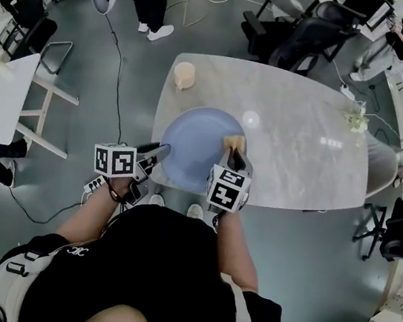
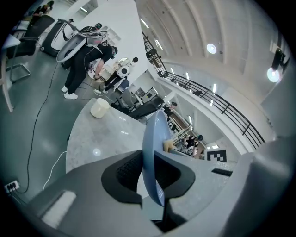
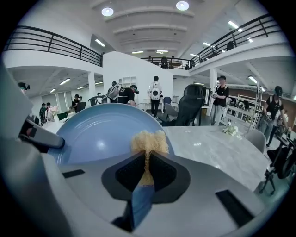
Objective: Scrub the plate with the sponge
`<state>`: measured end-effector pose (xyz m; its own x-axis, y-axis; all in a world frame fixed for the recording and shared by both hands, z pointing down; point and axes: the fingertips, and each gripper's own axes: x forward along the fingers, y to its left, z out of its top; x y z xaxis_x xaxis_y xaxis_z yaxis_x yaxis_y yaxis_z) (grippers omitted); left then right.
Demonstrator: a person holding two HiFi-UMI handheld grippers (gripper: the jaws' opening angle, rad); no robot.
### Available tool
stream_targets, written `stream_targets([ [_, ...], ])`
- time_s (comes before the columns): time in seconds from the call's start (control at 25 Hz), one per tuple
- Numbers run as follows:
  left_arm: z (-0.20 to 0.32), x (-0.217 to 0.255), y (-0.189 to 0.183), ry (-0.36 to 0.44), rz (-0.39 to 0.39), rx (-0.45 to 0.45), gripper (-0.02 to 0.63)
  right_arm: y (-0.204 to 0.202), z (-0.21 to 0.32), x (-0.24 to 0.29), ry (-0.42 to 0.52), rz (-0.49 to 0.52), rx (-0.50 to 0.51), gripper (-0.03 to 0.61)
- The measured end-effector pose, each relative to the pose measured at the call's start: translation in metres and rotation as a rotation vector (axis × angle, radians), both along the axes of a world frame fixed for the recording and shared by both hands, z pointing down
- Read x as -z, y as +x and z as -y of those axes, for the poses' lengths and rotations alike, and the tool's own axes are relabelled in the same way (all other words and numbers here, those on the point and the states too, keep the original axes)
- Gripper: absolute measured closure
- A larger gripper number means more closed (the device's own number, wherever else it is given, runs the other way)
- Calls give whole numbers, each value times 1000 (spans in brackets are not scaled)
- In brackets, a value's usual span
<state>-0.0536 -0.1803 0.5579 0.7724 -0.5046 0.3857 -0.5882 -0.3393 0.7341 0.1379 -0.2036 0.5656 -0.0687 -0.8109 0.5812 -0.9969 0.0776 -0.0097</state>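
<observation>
Plate (image 1: pixel 188 147): pale blue, round, glossy, located on the near-left part of the marble table (image 1: pixel 298 163), its near rim close to the table's edge. Sponge (image 1: pixel 234 141): tan, fibrous, set against the plate's right side. Left gripper (image 1: pixel 157 154) is angled in from the left, jaws clamped on the plate's left rim, which is seen edge-on between them. Right gripper (image 3: pixel 147 166) is pointed forward, jaws closed on the sponge. A cream cup (image 1: pixel 184 76) is noted near the far-left edge, well apart; bare marble is seen to the plate's right

Marble table (image 1: pixel 298 163), grey floor (image 1: pixel 119 107), office chairs (image 1: pixel 304 29).
</observation>
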Motion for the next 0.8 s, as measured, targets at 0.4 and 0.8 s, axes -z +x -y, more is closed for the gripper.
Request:
stream_targets([
  [0.4,-17,-8,20,17,33,-81,551,0,6,6,18,25,8,547],
  [0.8,-23,-9,22,12,60,-83,549,-89,8,28,99,31,332,547],
])
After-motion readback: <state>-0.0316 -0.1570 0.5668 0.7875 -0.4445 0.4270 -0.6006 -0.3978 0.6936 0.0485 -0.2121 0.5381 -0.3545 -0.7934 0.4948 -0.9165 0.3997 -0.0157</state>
